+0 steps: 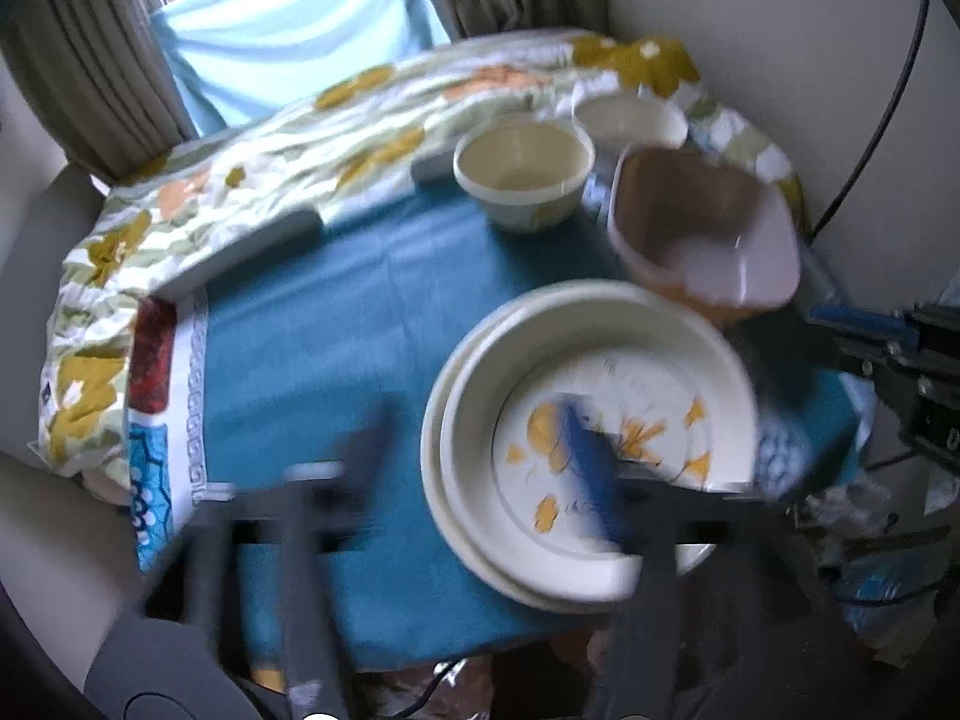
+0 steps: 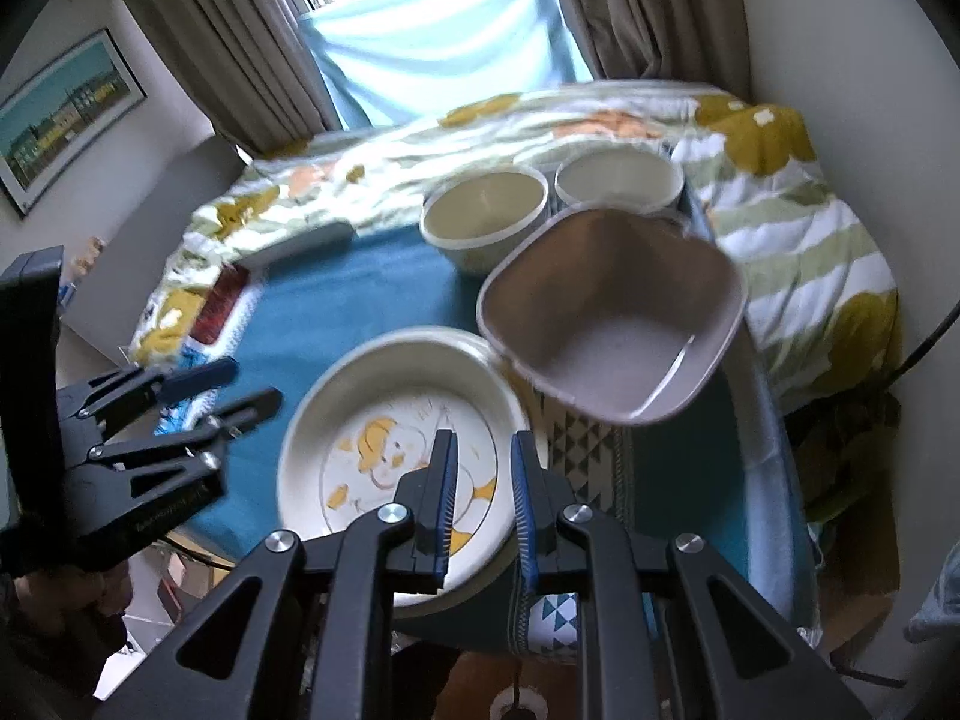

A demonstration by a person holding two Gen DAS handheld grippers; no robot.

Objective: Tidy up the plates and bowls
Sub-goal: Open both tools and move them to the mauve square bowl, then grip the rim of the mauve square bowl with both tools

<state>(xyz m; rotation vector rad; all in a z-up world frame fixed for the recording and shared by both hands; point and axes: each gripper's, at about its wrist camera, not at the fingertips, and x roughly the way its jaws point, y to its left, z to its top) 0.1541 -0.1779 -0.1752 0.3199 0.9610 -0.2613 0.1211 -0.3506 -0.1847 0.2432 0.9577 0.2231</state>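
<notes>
A: Two plates [image 1: 591,438] lie stacked on the blue cloth [image 1: 336,330], the flowered one on top. Beyond them stand the bowls: a square pinkish bowl [image 2: 612,312] and two round cream bowls [image 2: 485,217] behind it.

B: Where are the fingers now?

A: The left gripper [image 1: 480,468] is spread wide and holds nothing; one blue pad hangs over the flowered plate, the other side is blurred over the cloth. The right gripper [image 2: 483,504] has its fingers drawn close, with only a narrow gap, and I see nothing pinched between them.

B: Which hand is nearer to the bowls?

A: I judge the right one. From its fingers the square bowl lies ahead and a little to the right, and its near rim overlaps the far edge of the plates. The round bowls are further, straight behind it. The left gripper is on the other side of the plates, so it would have to cross them.

B: So the right hand must open first?

A: I think so, before it can take a rim.
</notes>
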